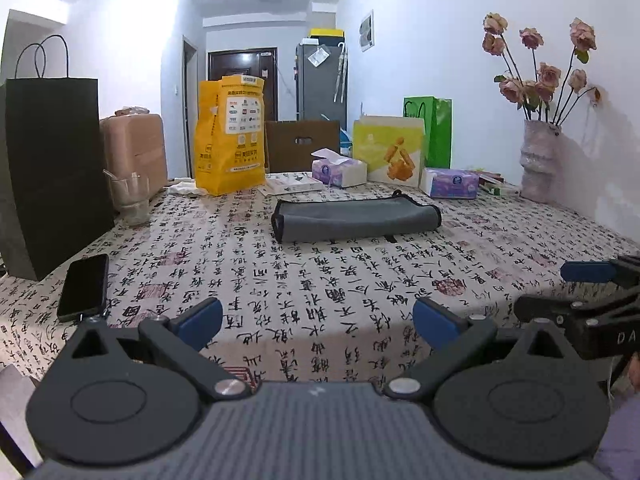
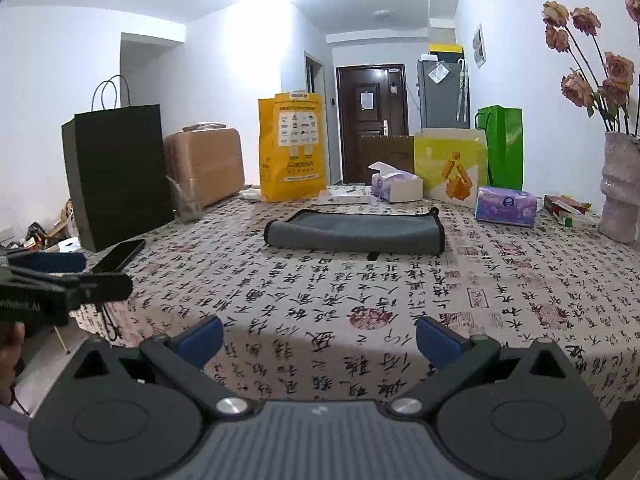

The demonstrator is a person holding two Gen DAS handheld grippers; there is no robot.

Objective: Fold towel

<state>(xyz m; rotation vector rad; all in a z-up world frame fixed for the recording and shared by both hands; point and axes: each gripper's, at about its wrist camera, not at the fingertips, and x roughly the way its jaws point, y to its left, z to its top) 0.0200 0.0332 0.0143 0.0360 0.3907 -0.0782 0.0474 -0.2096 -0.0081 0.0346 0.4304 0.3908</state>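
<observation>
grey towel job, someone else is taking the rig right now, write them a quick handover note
Left hand-held gripper: open, empty, low over the near edge of the table.
Right hand-held gripper: open, empty, beside it.
The grey black-edged towel lies mid-table on the calligraphy-print tablecloth, already doubled over, touched by neither gripper.
Done: looks like at least one fold.
Left: judge whether another fold is needed; if so, reach forward to its ends.

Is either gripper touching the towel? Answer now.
No: the left gripper and right gripper hover open, well short of the grey towel.
</observation>
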